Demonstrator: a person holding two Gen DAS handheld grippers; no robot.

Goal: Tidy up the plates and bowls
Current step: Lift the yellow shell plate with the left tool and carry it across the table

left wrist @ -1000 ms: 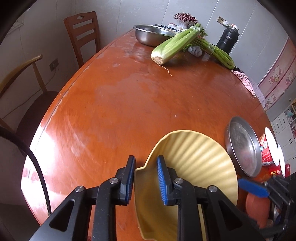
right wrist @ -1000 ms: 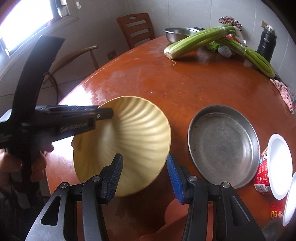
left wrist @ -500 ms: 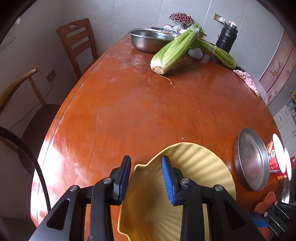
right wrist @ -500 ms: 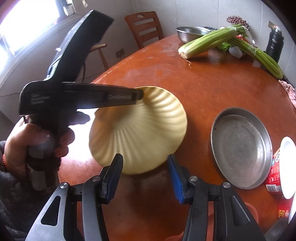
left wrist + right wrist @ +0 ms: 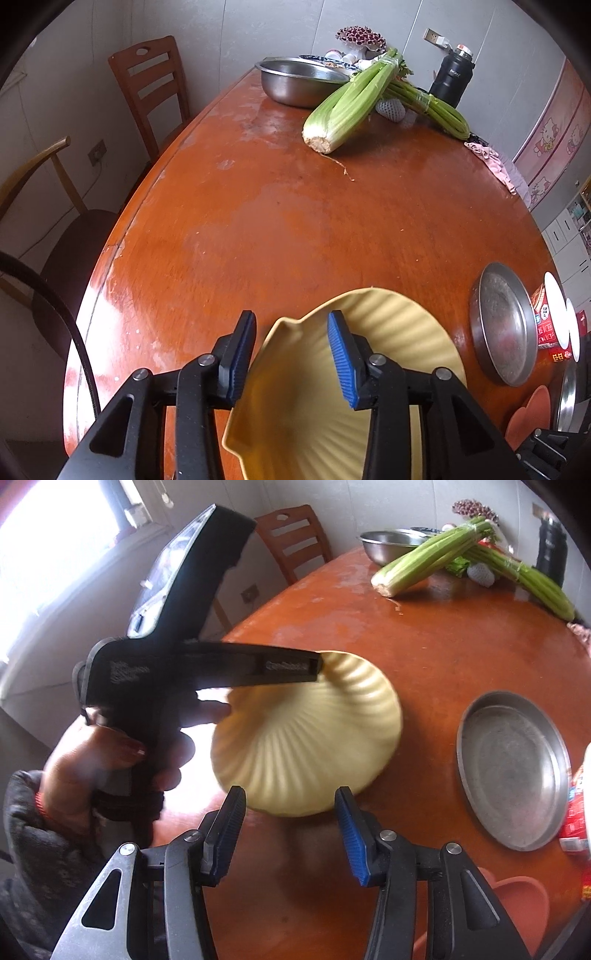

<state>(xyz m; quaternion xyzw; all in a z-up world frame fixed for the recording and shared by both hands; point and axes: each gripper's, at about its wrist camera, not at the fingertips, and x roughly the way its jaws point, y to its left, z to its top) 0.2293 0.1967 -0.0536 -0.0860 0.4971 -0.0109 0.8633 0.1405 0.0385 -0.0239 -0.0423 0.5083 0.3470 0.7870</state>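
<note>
Rim of yellow shell plate (image 5: 388, 369) between just-opening, loosened jaws of left gripper (image 5: 291, 354); right gripper (image 5: 291, 834) apart, empty.

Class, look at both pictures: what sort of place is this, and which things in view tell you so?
Probably a home dining room or kitchen corner: a round wooden table with wooden chairs beside it, celery and a steel bowl on top.

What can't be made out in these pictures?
Plate: near part cut off by bottom edge, left view.
Hand: blurred, right view.
Dishes behind bowl and celery: too small, half hidden, left view.
Red packet: cut by right edge, right view.
</note>
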